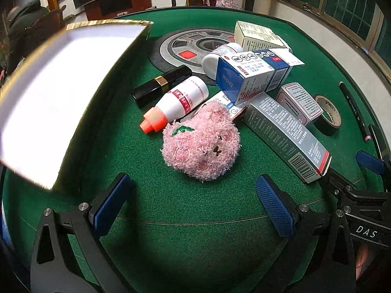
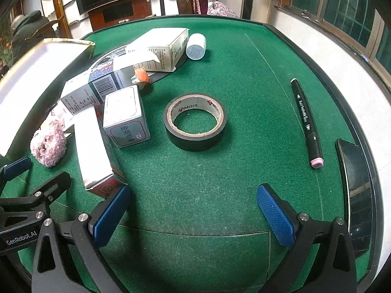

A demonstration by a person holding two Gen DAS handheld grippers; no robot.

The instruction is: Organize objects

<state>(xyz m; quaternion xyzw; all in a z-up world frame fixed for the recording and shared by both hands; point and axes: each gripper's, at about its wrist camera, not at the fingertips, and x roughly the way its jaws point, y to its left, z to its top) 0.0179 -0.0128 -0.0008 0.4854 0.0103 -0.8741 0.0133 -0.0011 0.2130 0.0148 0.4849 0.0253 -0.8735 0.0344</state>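
A pile of objects lies on the green felt table (image 1: 185, 205). In the left wrist view a pink fluffy toy (image 1: 201, 144) lies just ahead of my open, empty left gripper (image 1: 193, 202). Behind it are a white bottle with an orange cap (image 1: 177, 102), a black lipstick (image 1: 161, 85), a blue-white box (image 1: 254, 75) and a grey box (image 1: 288, 136). In the right wrist view my right gripper (image 2: 195, 210) is open and empty, with a roll of black tape (image 2: 195, 122) ahead of it and a black marker (image 2: 306, 123) to the right.
A white box with a gold rim (image 1: 48, 92) stands at the left; it also shows in the right wrist view (image 2: 22, 73). A small grey-white box (image 2: 125, 117) and a long white box (image 2: 95, 151) lie left of the tape. A phone (image 2: 354, 190) lies at the right edge.
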